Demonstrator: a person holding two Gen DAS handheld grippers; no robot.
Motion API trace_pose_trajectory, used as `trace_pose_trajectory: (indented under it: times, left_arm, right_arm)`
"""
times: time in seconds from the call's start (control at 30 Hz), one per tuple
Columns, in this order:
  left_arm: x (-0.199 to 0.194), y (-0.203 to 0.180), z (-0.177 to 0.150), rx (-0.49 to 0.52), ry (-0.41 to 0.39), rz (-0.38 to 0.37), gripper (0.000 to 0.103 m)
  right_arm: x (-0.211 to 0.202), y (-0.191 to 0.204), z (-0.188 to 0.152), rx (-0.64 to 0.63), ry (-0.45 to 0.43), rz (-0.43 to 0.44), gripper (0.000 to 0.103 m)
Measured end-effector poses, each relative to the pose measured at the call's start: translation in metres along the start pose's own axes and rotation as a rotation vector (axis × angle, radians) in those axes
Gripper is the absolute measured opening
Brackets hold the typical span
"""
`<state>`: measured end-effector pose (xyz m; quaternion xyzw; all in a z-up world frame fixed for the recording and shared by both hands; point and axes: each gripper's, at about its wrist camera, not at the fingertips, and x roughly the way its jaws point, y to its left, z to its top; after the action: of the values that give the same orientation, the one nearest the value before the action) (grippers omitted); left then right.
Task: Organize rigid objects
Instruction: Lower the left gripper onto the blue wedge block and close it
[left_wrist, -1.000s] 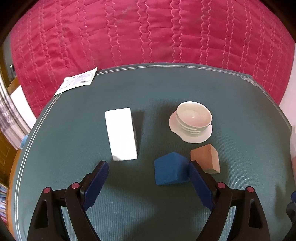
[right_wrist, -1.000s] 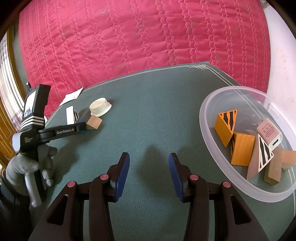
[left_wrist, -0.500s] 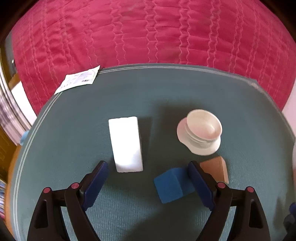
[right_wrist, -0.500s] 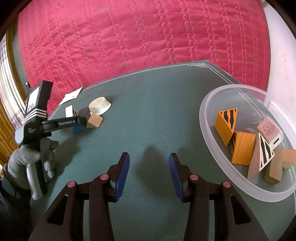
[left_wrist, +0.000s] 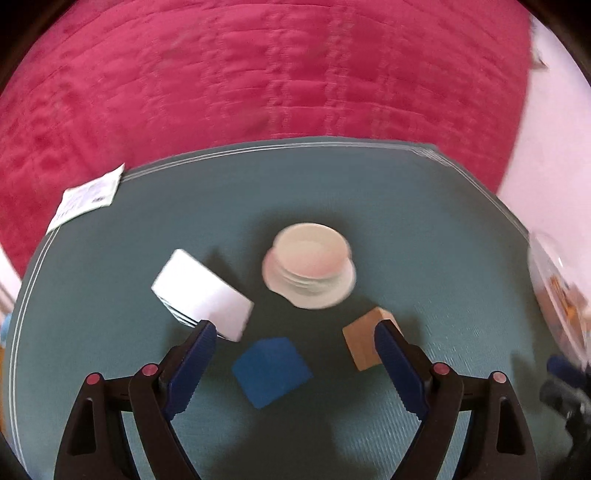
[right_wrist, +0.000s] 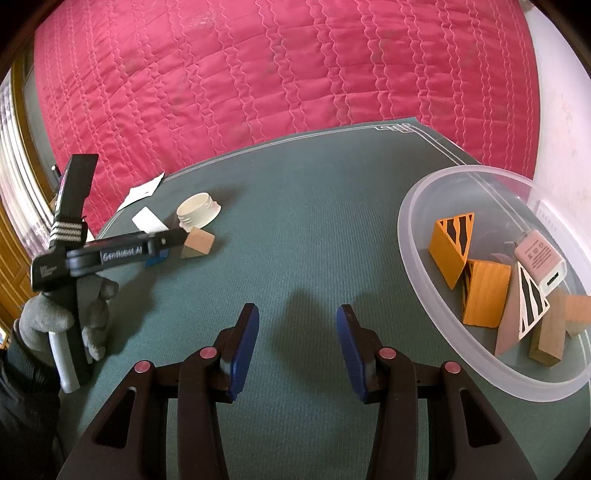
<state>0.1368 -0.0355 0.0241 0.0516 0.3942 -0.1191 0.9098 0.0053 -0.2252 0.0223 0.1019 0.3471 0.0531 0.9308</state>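
Left wrist view: my left claw (left_wrist: 295, 339) gapes wide, gripping nothing, straddling the blue block (left_wrist: 271, 371). At 10 o'clock lies the white box (left_wrist: 201, 293) (blurred), at 12 the cream cap (left_wrist: 310, 269), at 2 the tan block (left_wrist: 364, 341). My right claw (right_wrist: 297, 326) hangs half open, empty, with the clear bowl (right_wrist: 417, 266) at 2 o'clock holding 2 orange wedges.

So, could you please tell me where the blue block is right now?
In the left wrist view, the blue block lies on the green mat between the open left tongs, flanked by the white box and tan wooden block.
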Motion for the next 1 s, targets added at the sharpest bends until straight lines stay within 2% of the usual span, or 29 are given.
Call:
trace_pose_trajectory:
  times: [0.23,0.47,0.57,0.77,0.87,0.93,1.0]
  left_arm:
    - [-0.011,-0.004,-0.016,0.053,0.020,-0.011,0.088]
    - [-0.022,-0.011,-0.029,0.099,0.010,-0.112,0.083]
    - [-0.026,-0.019,-0.031,0.139,-0.019,-0.081,0.083]
    - [-0.018,-0.003,-0.020,0.098,-0.029,-0.027,0.083]
    - [-0.007,0.002,-0.013,0.089,0.002,-0.040,0.083]
    - [0.000,0.004,-0.009,0.089,0.023,-0.053,0.076]
    - [0.007,0.006,-0.004,0.088,0.042,-0.068,0.075]
  right_arm:
    - [0.000,-0.001,0.000,0.005,-0.001,0.003,0.045]
    - [0.000,0.000,0.000,0.006,-0.001,0.001,0.045]
    - [0.000,0.000,0.000,0.005,-0.001,0.001,0.045]
    - [0.000,0.000,0.000,0.005,0.001,0.003,0.045]
    - [0.001,0.000,0.000,0.007,0.004,0.004,0.045]
    - [0.000,-0.001,0.000,0.008,0.005,0.004,0.045]
    - [0.000,-0.001,-0.001,0.010,0.008,0.004,0.045]
